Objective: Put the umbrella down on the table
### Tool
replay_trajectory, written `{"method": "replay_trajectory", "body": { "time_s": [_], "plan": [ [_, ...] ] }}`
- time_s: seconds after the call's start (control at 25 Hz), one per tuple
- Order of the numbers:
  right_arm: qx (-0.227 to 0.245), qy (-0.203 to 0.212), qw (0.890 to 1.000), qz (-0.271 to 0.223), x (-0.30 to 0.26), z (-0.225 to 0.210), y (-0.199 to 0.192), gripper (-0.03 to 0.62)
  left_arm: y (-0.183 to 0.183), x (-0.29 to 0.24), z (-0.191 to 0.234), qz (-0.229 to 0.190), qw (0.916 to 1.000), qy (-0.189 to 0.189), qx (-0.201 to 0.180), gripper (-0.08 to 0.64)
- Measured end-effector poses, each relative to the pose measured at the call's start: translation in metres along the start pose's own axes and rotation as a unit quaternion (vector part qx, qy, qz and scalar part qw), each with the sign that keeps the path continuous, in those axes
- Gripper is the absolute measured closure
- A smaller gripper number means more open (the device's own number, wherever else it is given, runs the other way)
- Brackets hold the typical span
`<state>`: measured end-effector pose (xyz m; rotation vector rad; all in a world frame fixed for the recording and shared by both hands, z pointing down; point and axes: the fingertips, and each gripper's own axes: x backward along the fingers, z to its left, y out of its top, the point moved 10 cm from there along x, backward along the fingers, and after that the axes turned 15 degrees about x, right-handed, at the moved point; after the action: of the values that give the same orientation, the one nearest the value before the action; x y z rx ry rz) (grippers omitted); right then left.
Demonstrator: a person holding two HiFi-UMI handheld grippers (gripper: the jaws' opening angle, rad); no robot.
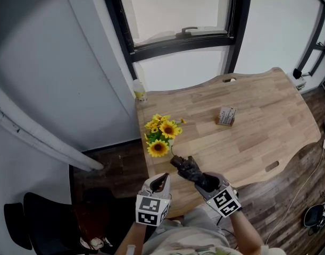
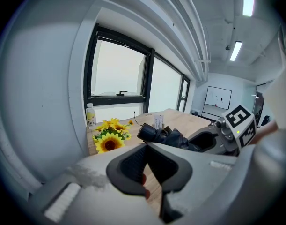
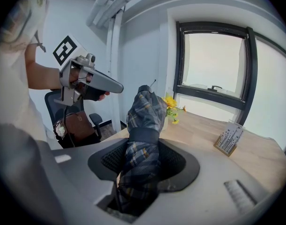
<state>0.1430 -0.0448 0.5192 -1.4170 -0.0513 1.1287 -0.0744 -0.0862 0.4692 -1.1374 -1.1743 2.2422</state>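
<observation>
Right tool (image 3: 145, 146) first: the jaws are spread fairly wide but they're clamped on the folded plaid umbrella (image 3: 145, 111), so it's a full grip on a bulky thing, not an open tool. The fabric bunches right down into the throat between the pads.

Left tool (image 2: 147, 146) is closed up, the pads meeting at the tips with nothing in there. It sits just beside the right one, at the near edge of the tabletop (image 1: 258, 137).

What matters for setting it down: the umbrella sticks straight out ahead of the right tool, along the line of its jaws. In the head view that long axis runs up and to the left, with the far end aimed at the sunflowers (image 1: 161, 133). So the right hand owns this move. I'd guess lowering it as it lies puts the tip near those flowers, so I'd probably want to swing it toward the bare wood on the right. The little card stand (image 1: 226, 116) and the bottle (image 1: 139, 92) at the far corner are well apart from it.

Stuff I can't make out:
- whether the umbrella's far end is touching the wood or hanging just above it, though the left gripper view suggests it's above
- the handle end, buried in the tool
- whatever the flowers stand in
</observation>
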Motion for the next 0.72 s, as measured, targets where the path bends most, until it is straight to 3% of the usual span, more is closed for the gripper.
{"method": "replay_trajectory", "body": {
  "time_s": [0.72],
  "plan": [
    [0.015,0.045,0.999,0.019,-0.026,-0.005,-0.010,0.397,-0.007,-0.006,0.011,0.006,0.9994,0.023,0.024,0.557]
  ]
}}
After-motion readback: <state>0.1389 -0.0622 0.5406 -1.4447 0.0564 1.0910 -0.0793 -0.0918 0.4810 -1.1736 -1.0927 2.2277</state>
